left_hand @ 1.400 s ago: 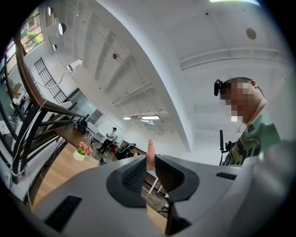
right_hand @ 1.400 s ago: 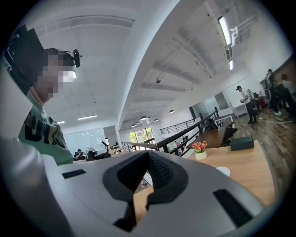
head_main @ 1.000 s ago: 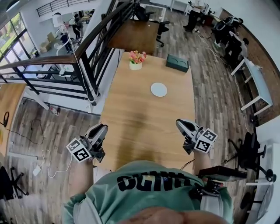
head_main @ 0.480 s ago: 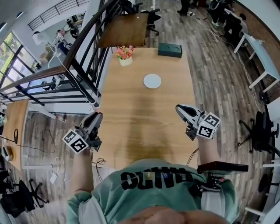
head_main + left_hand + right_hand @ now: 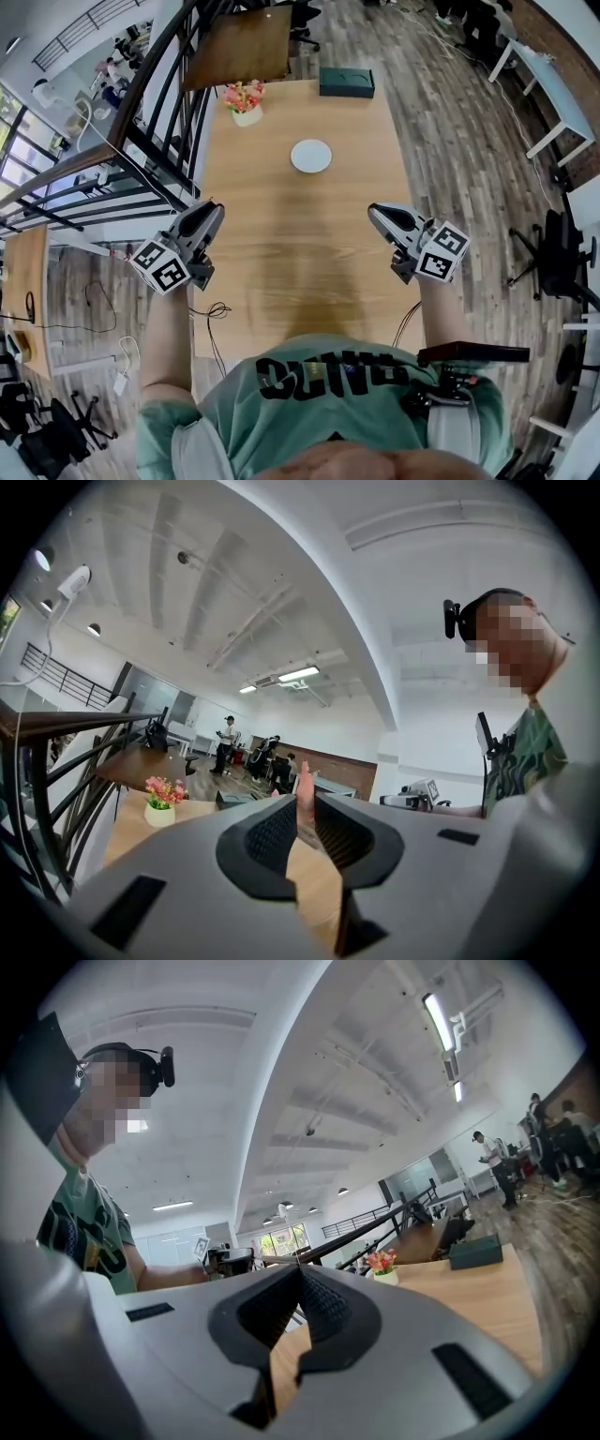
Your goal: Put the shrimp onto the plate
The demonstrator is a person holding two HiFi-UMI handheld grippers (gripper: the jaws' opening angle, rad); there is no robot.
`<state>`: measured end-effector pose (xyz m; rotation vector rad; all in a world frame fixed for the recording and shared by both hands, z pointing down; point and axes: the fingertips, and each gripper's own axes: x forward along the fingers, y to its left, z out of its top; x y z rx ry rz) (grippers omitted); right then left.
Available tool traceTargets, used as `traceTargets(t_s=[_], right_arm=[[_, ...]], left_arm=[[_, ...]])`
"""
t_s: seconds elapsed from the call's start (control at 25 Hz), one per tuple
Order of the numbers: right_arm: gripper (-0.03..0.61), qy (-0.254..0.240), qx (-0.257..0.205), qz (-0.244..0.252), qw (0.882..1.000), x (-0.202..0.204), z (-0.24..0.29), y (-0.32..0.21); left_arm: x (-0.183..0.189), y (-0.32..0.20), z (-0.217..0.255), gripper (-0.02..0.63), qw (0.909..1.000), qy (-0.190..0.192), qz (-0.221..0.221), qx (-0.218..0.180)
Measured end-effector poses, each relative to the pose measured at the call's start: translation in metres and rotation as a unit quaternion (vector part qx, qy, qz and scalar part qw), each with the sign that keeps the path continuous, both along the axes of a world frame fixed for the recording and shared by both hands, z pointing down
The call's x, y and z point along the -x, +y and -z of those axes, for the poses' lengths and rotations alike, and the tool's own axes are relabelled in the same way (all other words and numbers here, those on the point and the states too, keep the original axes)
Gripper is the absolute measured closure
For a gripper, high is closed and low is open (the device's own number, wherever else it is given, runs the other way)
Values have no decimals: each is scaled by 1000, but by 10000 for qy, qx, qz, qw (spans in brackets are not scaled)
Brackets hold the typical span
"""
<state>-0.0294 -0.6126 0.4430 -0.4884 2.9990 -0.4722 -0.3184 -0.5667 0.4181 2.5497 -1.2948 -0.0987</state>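
With the right hand-held gripper (image 5: 374, 213) closed and empty, the left hand-held gripper (image 5: 213, 210) is pinching the slim pink shrimp (image 5: 302, 804) well apart from the round white plate (image 5: 310, 156), so level, firm carrying is looking wise.

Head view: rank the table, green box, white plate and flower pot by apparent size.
1. table
2. green box, slightly
3. white plate and flower pot, about alike; too close to rank

On wooden table (image 5: 281, 239): plate (image 5: 310, 156), flowerpot (image 5: 246, 115), box (image 5: 346, 82)

Green T-shirt (image 5: 309, 417), black lettering (image 5: 323, 375), grey hand-held grippers (image 5: 212, 208) (image 5: 374, 212), black-and-white marker cubes (image 5: 161, 266) (image 5: 442, 251)
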Motion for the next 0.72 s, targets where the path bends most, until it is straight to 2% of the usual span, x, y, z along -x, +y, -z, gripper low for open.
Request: traceTargets(t_s=[0.4, 0.72], right_arm=[[572, -53, 110, -110, 9999, -2, -21, -45], [572, -86, 181, -164, 9997, 3, -47, -87]], left_arm=[[-20, -67, -43, 552, 9971, -440, -412, 460], [-24, -130, -84, 551, 9896, -986, -679, 792]])
